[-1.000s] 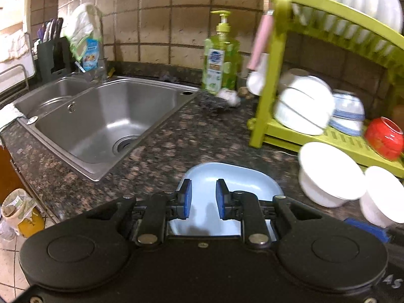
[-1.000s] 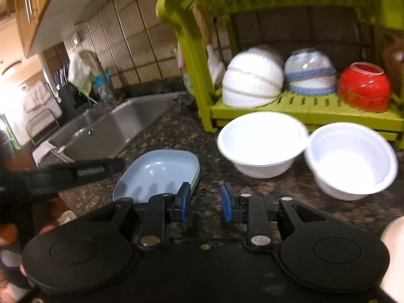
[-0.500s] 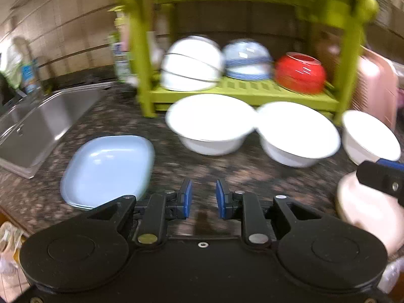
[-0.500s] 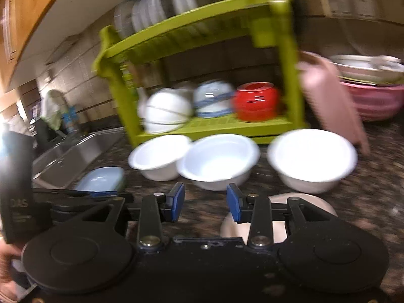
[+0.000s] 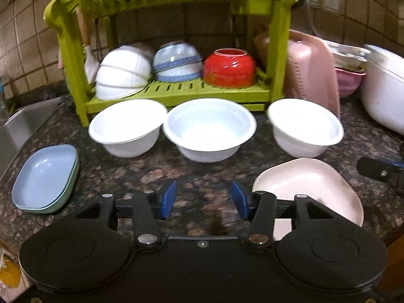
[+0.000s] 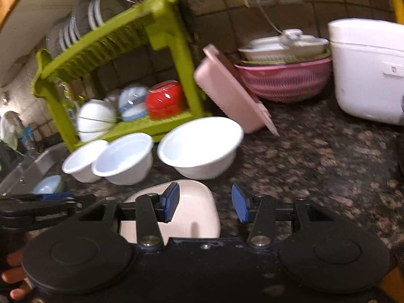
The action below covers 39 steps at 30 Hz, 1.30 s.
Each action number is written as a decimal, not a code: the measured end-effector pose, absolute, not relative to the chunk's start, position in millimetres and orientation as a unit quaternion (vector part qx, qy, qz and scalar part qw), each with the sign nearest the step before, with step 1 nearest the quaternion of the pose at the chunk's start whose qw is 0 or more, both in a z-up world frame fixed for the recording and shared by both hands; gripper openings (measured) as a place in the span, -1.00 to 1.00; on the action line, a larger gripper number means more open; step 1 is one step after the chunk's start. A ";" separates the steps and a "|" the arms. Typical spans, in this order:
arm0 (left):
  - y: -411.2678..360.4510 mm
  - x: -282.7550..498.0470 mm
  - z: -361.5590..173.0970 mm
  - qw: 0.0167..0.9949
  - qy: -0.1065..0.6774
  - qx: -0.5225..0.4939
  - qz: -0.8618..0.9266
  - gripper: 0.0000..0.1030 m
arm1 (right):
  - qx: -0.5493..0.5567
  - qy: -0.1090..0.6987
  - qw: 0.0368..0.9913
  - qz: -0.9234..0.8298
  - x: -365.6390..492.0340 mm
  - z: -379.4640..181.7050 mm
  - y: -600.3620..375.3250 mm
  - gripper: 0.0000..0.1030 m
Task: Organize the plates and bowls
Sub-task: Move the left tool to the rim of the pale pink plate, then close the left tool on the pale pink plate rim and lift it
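Plates lie at the surface's ends, blue stack [image 5: 45,176] left and pink plate [image 5: 308,189] right of three white bowls [image 5: 209,128], so we bring the empty, wide-open left gripper [image 5: 203,199] and right gripper [image 6: 205,203] squarely onto one rim.

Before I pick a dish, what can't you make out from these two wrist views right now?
- Pink plate: near edge hidden behind the gripper body in both views.
- Blue plate: a green rim shows beneath; how many are stacked is unclear. Tiny in the right view.
- Plates on the rack's top tier: cut off by the left view's edge, blurred in the right; count unclear.
- Left white bowl and middle white bowl: contact uncertain.
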<state>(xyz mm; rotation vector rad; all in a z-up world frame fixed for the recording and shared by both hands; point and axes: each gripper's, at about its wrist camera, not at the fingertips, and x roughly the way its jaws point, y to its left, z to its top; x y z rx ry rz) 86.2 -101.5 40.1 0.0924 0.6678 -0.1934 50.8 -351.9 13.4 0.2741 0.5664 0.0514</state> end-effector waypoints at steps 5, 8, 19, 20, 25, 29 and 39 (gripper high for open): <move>-110.1 85.1 39.3 0.940 0.325 0.043 -0.099 0.13 | 0.135 0.267 0.954 0.028 51.2 8.2 -356.1 -0.05; -113.3 82.2 41.1 0.945 0.318 0.039 -0.065 0.23 | 0.119 0.240 0.963 0.024 44.5 12.0 -354.2 -0.05; -121.6 87.2 31.1 0.928 0.359 0.022 -0.093 0.22 | 0.163 0.278 0.946 0.041 58.6 6.2 -367.2 -0.05; -121.8 87.8 29.9 0.927 0.363 0.020 -0.096 0.22 | 0.171 0.283 0.943 0.044 60.6 4.2 -367.9 -0.05; -123.6 86.9 27.8 0.923 0.372 0.013 -0.101 0.21 | 0.157 0.297 0.941 0.038 67.3 -2.1 -362.4 -0.16; -125.2 88.5 25.5 0.918 0.383 0.003 -0.105 0.18 | 0.157 0.312 0.936 0.047 71.1 -7.8 -359.7 -0.34; -135.9 89.4 13.9 0.910 0.400 0.015 -0.107 -0.05 | 0.114 0.317 0.941 0.035 75.3 -14.3 -345.5 -0.48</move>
